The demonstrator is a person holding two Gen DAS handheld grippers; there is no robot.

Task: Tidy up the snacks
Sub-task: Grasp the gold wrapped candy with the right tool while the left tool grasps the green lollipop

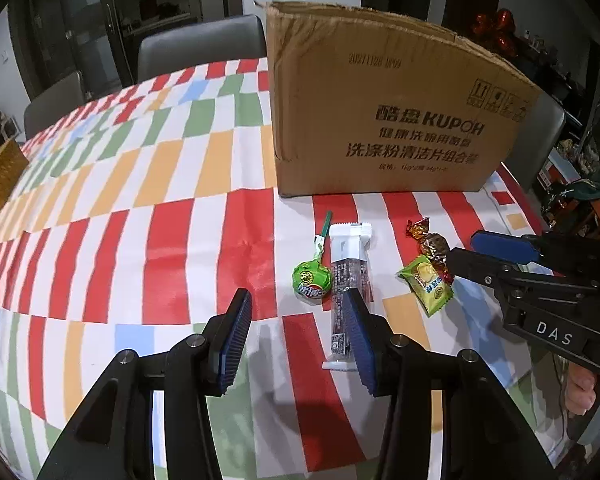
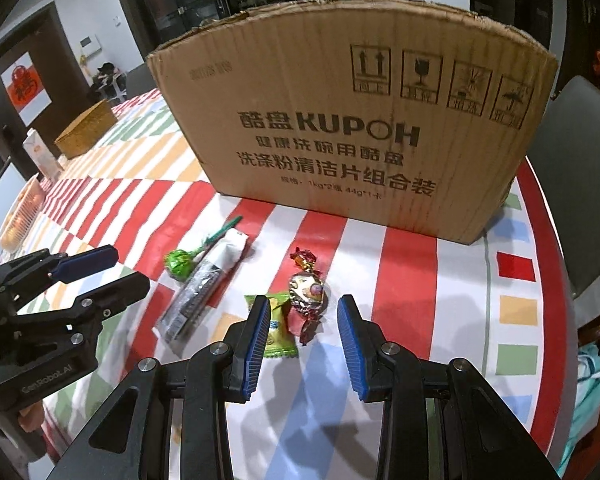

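Right gripper point(image 2: 303, 336) hovers jaws apart, empty, over the foil candy point(image 2: 308, 292), which lies just ahead between the pads, long axis near-to-far. Left gripper point(image 1: 298, 320), also apart, sits nearer the lollipop point(image 1: 311, 276). Cardboard box point(image 2: 352, 128) stands far.

- The left gripper point(image 1: 298, 322) is held low and level, its two blue-padded fingers point(image 1: 236, 338) spread wide apart with nothing between them.
- The right gripper point(image 2: 304, 334) is likewise spread, its ribbed blue pads point(image 2: 350, 346) facing each other across an empty gap.
- Seen from the left wrist, the right gripper point(image 1: 488, 254) reaches in from the right side, fingers parted.
- A bare hand point(image 1: 584, 390) grips its handle.
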